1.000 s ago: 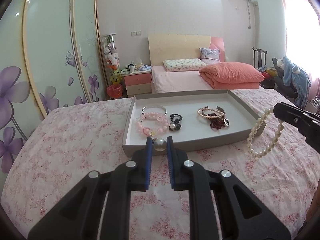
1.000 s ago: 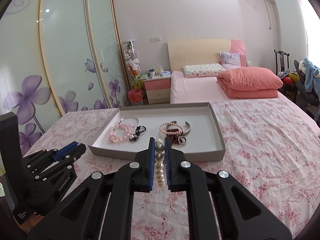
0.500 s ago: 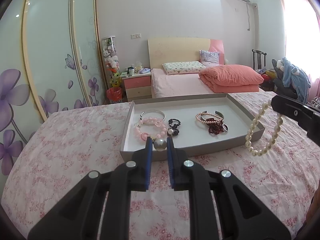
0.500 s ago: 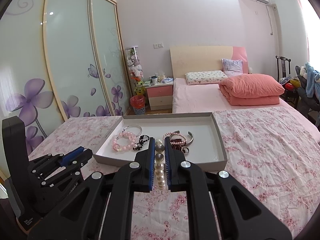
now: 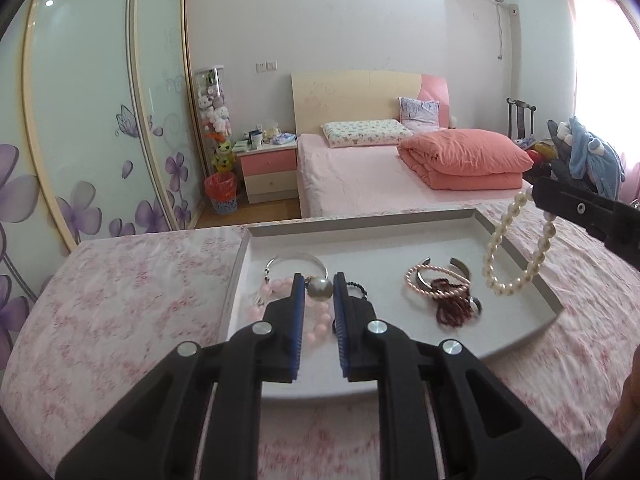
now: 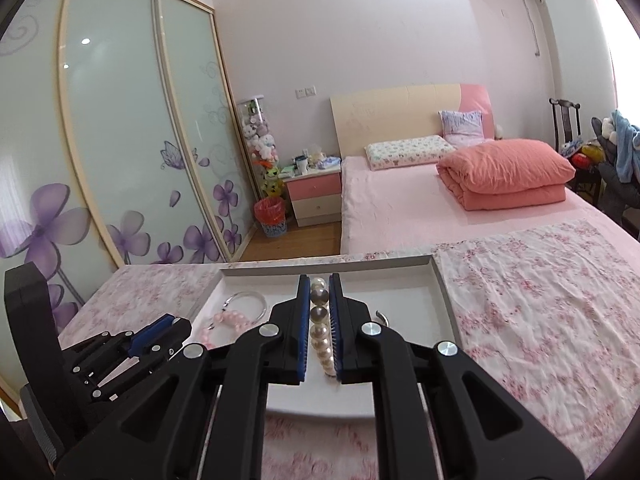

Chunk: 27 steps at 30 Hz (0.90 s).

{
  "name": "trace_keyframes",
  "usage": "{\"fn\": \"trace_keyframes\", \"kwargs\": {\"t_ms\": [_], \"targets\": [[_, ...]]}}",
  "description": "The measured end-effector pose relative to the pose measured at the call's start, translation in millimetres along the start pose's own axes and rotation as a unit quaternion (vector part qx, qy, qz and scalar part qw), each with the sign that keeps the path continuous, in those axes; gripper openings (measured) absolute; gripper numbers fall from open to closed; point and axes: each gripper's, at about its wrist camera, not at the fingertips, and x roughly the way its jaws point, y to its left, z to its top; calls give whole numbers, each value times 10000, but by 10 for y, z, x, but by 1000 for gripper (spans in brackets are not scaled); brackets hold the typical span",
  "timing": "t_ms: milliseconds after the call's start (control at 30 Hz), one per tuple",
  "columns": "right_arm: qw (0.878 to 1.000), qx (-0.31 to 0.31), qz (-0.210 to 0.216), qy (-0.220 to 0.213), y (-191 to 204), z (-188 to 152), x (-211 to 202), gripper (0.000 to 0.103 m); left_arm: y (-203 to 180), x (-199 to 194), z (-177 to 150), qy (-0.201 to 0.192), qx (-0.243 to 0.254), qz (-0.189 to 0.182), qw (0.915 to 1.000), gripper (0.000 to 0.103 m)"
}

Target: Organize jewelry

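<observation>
Grey tray [image 5: 516,254] sits on the floral bedspread [image 5: 120,300], bare floor along its right wall; left gripper [image 5: 319,292] pinches a single pearl [image 5: 319,289] above the tray's front-left corner; right gripper [image 6: 319,320] clamps a pearl strand [image 5: 516,256] (loop dangling over the right rim); inside lie a pink bead bracelet [image 5: 276,292], silver bangle [image 5: 296,259] and dark red beads [image 5: 452,308].

readable text: none | left wrist view — no letters, numbers or brand marks legible on any surface | right wrist view — left gripper [image 6: 160,330] body at the lower left edge carries tiny white marks, too small and blurred to read | signs, labels: none legible
</observation>
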Motion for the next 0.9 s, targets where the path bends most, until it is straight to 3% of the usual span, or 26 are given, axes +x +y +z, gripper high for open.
{"fn": "trace_keyframes", "kwargs": {"t_ms": [433,500,567,600,733,900], "targets": [[9984,360,-12,437,-154,-34,478,11,-100,534,108,348,-40,-139,9993,16],[9984,376,-20,429,-175,-40,445,12,-58,548,116,377,-134,-186,9990,21],[9982,457,-90,386,-229,-29,392,29,18,525,114,361,-208,-166,9990,30],[9980,523,-122,339,-264,-30,352,45,73,502,116,334,-256,-136,9990,30],[9973,646,-271,239,-367,-33,159,48,286,378,131,320,-533,-149,9980,31],[9967,700,-348,216,-388,-72,-64,53,478,108,100,197,-709,-111,9972,41]]}}
